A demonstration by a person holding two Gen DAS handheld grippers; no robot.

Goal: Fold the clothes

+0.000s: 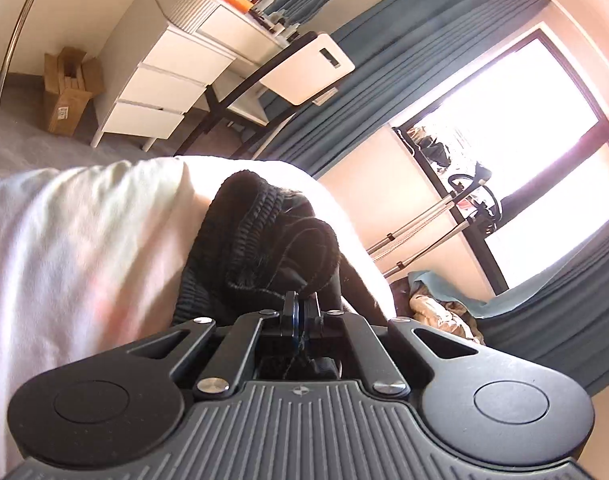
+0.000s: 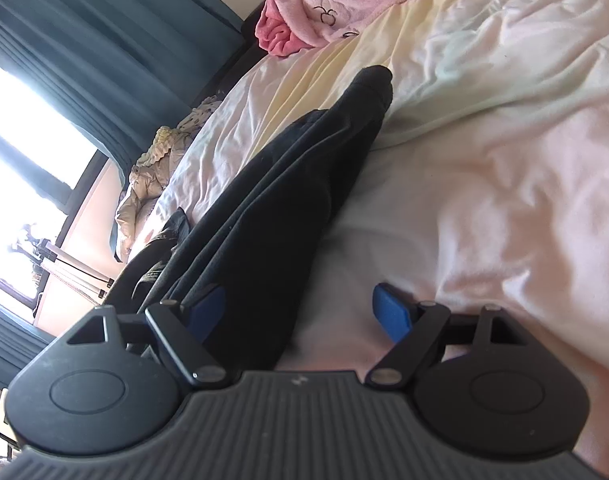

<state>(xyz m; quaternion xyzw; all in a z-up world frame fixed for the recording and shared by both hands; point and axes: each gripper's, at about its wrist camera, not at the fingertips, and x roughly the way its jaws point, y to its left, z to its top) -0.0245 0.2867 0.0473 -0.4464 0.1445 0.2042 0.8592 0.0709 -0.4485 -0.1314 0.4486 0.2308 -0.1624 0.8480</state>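
Observation:
A black garment [image 1: 264, 240] with a ribbed band lies bunched on the pale bedsheet [image 1: 84, 240]. My left gripper [image 1: 300, 304] is shut on a fold of it, its blue pads pressed together with dark cloth between them. In the right wrist view the same black garment [image 2: 288, 184] stretches as a long dark strip across the bed toward the far end. My right gripper [image 2: 300, 312] is open, its blue fingertips [image 2: 390, 314] spread wide. The garment's near end lies between them, against the left pad.
A pink fleece piece [image 2: 344, 0] sits at the far end of the bed. Beige crumpled fabric [image 2: 156, 176] lies off the bed's left side by the teal curtains [image 2: 84, 32]. White drawers [image 1: 160, 80], a cardboard box [image 1: 68, 92] and a window [image 1: 524, 128] are beyond the bed.

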